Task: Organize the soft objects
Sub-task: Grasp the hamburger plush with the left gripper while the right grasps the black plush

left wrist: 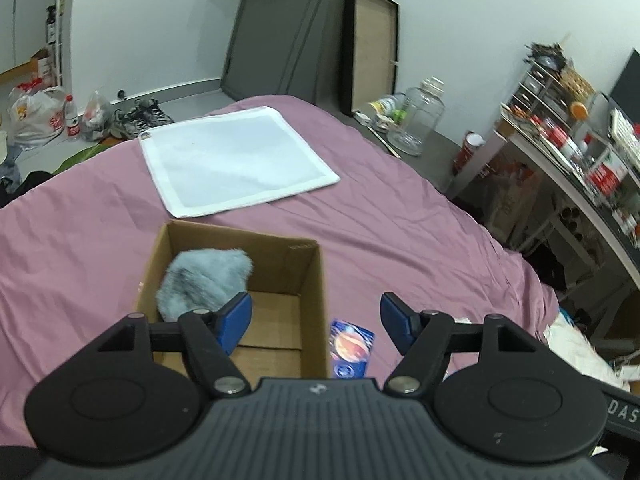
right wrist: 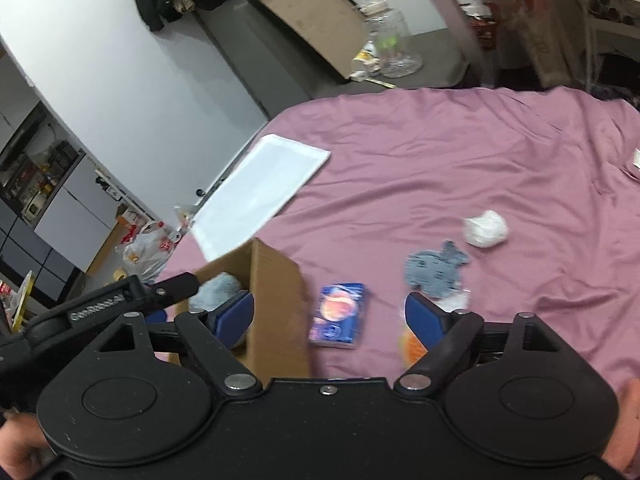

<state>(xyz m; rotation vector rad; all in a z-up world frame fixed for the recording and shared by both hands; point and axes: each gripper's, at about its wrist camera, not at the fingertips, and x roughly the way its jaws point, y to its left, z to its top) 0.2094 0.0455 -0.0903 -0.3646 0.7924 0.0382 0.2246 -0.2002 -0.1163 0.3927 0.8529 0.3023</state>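
Note:
An open cardboard box [left wrist: 312, 280] [right wrist: 276, 280] sits on the pink bedsheet. A fluffy grey-blue soft toy [left wrist: 204, 280] [right wrist: 218, 286] lies inside it, against the left wall. My left gripper [left wrist: 316, 320] hangs open above the box's right wall, empty. My right gripper [right wrist: 330, 316] is open too, over a small blue packet [right wrist: 338, 316] [left wrist: 350, 344] beside the box. To the right lie a grey-blue knitted piece [right wrist: 436, 268] and a white crumpled soft ball [right wrist: 486, 228]. Something orange [right wrist: 412, 346] peeks from behind the right finger.
A white flat cloth pad [left wrist: 236, 160] [right wrist: 260, 196] lies farther up the bed. Beyond the bed edge stand a glass jar [left wrist: 418, 120], a leaning board [left wrist: 372, 48], a cluttered desk [left wrist: 580, 152] and bags and shoes on the floor [left wrist: 40, 116].

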